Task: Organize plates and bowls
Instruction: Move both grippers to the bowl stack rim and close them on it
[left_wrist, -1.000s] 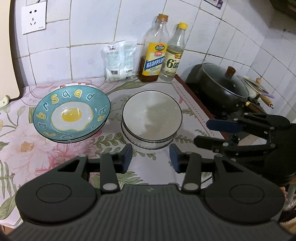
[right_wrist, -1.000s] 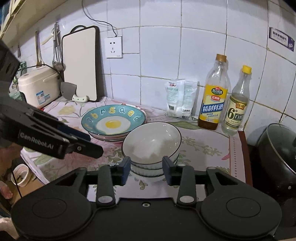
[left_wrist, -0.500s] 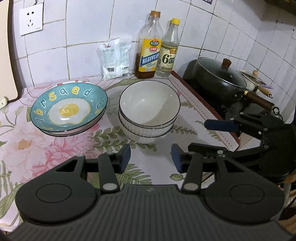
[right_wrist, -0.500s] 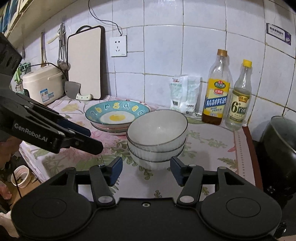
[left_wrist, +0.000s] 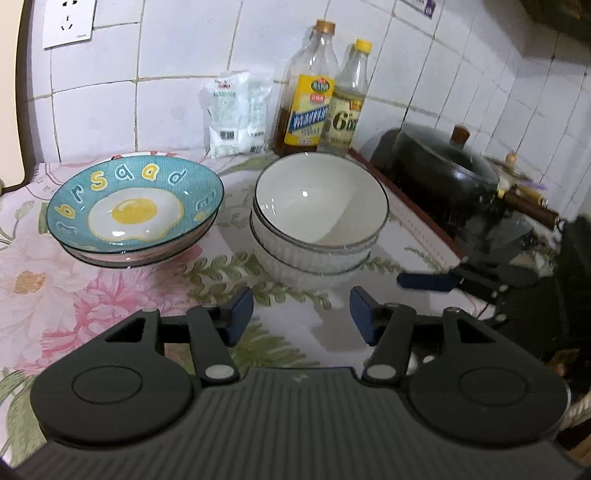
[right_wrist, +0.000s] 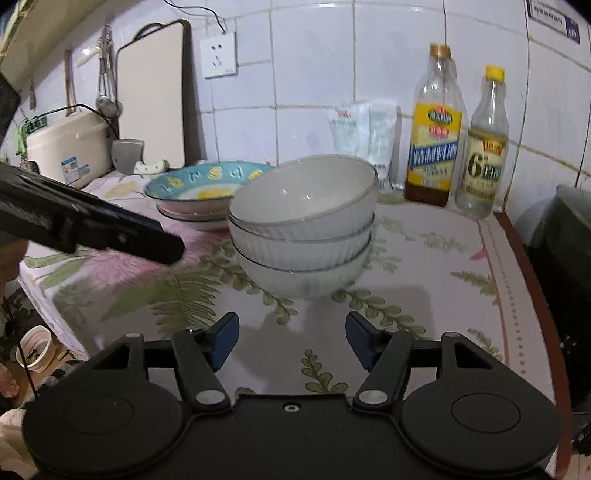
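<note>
A: Where do the bowls sit?

B: The stack of white bowls (left_wrist: 320, 218) stands in the middle of the desk (left_wrist: 92, 295), on its flowered cloth. From the left gripper (left_wrist: 301, 314) it lies at about twelve o'clock, a little beyond the fingertips and clear of them.

A: And the plates?

B: The stack of plates (left_wrist: 135, 212), the top one blue with a fried egg and letters, sits at nine o'clock of the bowls, near them but apart.

A: What are the grippers doing?

B: The left gripper's jaws are opening, with only cloth showing between them. The right gripper (right_wrist: 291, 341) is opening too, nothing between its pads; the bowls (right_wrist: 303, 225) are at its twelve o'clock, not touched. The left gripper also shows in the right view, at nine o'clock (right_wrist: 162, 247), above the desk edge.

A: What stands behind?

B: Two bottles (left_wrist: 306, 92) and a white packet (left_wrist: 236, 114) against the tiled wall, at twelve o'clock of the bowls. A lidded black pot (left_wrist: 447, 173) is at two o'clock. In the right view, a rice cooker (right_wrist: 68, 146) and a cutting board (right_wrist: 151, 96) stand at ten o'clock.
</note>
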